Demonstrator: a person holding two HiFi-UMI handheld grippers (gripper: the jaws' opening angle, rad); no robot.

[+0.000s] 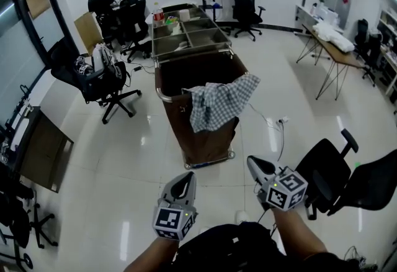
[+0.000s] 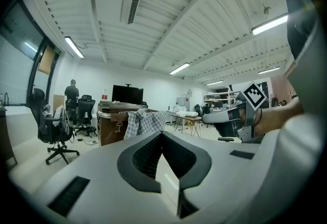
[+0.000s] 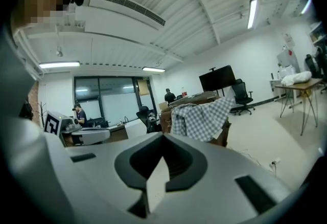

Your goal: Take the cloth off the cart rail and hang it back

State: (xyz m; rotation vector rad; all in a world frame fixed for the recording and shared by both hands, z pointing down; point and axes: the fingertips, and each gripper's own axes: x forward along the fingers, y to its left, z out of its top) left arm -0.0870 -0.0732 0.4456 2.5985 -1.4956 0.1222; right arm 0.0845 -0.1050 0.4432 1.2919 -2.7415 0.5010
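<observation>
A grey-and-white checked cloth (image 1: 220, 103) hangs over the front rail of a brown cart (image 1: 205, 140) in the middle of the room. Some way short of the cart, both grippers are held low and point toward it. My left gripper (image 1: 182, 187) is shut with nothing in it, and so is my right gripper (image 1: 257, 168). The left gripper view shows the jaw tips meeting (image 2: 162, 133), with the cloth (image 2: 143, 121) far ahead. In the right gripper view the tips (image 3: 163, 136) also touch, and the cloth (image 3: 202, 118) drapes over the cart beyond them.
Metal trays (image 1: 189, 31) top the far end of the cart. A black office chair (image 1: 102, 81) stands to its left and another (image 1: 338, 168) close by on my right. A power strip (image 1: 279, 122) and cable lie on the floor. A person (image 1: 99, 0) sits at the back.
</observation>
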